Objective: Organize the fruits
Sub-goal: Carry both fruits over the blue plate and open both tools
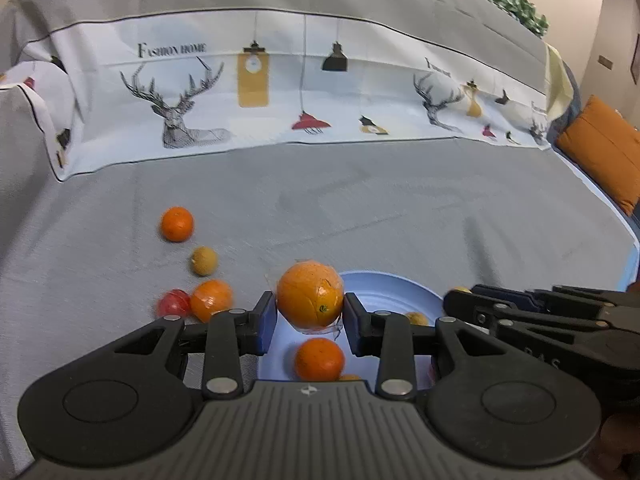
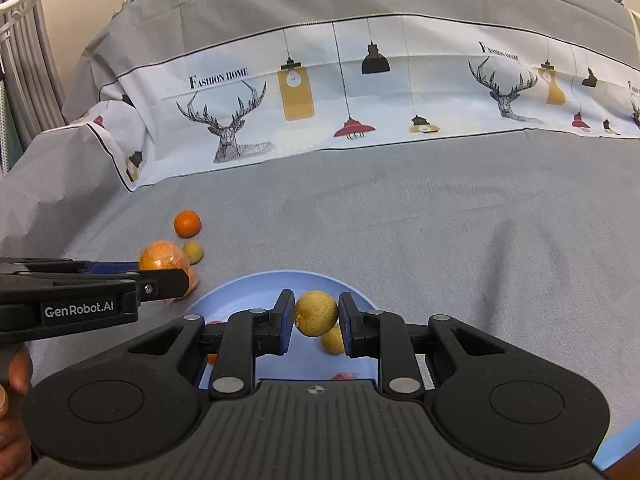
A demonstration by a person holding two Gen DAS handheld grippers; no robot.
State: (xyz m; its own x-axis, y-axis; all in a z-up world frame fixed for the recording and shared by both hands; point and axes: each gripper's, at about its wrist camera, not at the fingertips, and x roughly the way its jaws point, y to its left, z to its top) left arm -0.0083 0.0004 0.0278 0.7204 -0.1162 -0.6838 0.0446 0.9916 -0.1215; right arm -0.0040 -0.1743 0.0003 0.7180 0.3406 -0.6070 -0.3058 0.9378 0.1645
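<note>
My left gripper (image 1: 310,318) is shut on a large orange (image 1: 310,296) wrapped in clear film, held over the left part of the light blue plate (image 1: 384,286). A smaller orange (image 1: 319,359) lies on the plate beneath it. In the right wrist view my right gripper (image 2: 316,316) is shut on a small yellow fruit (image 2: 316,313) above the blue plate (image 2: 256,286), where another yellow fruit (image 2: 334,340) rests. The left gripper with its large orange (image 2: 162,258) shows at the left edge of that view. The right gripper's fingers (image 1: 520,304) reach in from the right.
Loose on the grey cloth left of the plate lie an orange (image 1: 177,224), a small yellow fruit (image 1: 204,261), a wrapped orange (image 1: 211,300) and a red fruit (image 1: 173,303). A printed white band (image 1: 280,84) runs across behind. An orange cushion (image 1: 600,152) sits far right.
</note>
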